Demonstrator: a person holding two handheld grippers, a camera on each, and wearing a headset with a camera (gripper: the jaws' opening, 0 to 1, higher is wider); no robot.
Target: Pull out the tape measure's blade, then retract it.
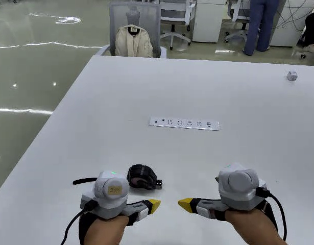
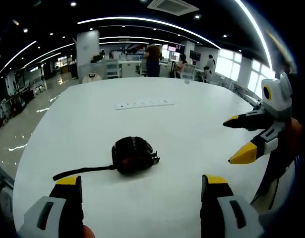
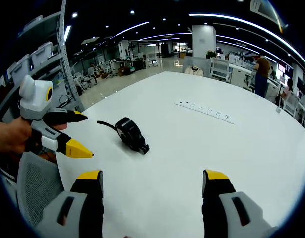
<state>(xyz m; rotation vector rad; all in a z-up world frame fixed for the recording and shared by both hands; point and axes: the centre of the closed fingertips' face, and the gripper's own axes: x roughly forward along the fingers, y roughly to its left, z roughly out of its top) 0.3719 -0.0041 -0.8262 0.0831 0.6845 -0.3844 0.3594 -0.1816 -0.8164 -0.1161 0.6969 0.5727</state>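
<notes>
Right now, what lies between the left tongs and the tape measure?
Bare white table, seen in the left gripper view. The left tongs are open, short of the tape measure; only its black strap trails toward one jaw.

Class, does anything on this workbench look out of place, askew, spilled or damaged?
Nothing spilled or damaged. The tape measure lies whole on the table, strap trailing sideways. One small pale object sits alone near the far right edge, too small to identify.
</notes>
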